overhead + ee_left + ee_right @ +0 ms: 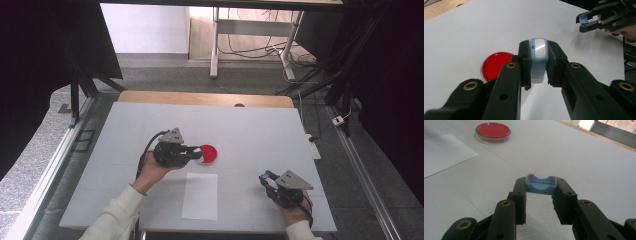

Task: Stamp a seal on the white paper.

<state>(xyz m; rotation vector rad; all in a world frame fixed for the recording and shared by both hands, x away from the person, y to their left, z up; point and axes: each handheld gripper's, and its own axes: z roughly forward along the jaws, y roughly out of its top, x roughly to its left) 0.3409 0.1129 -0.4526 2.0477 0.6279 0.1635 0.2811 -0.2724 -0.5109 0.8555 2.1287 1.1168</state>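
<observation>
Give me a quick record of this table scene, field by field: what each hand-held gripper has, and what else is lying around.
left hand-held gripper: shut on a blue and white block, held above the table
right hand-held gripper: shut on a small blue cap
red dish: round, flat on the table, right beside the left hand-held gripper's tips
paper sheet: white, lying flat between the two hands, nearer the person than the red dish
table: white top, wooden strip at the far edge

Even, soft overhead light keeps the white bench point(260, 125) bright, with faint shadows. The high view's side edges fall into black. Both gripper views are slightly soft, and their near foreground blurs.
</observation>
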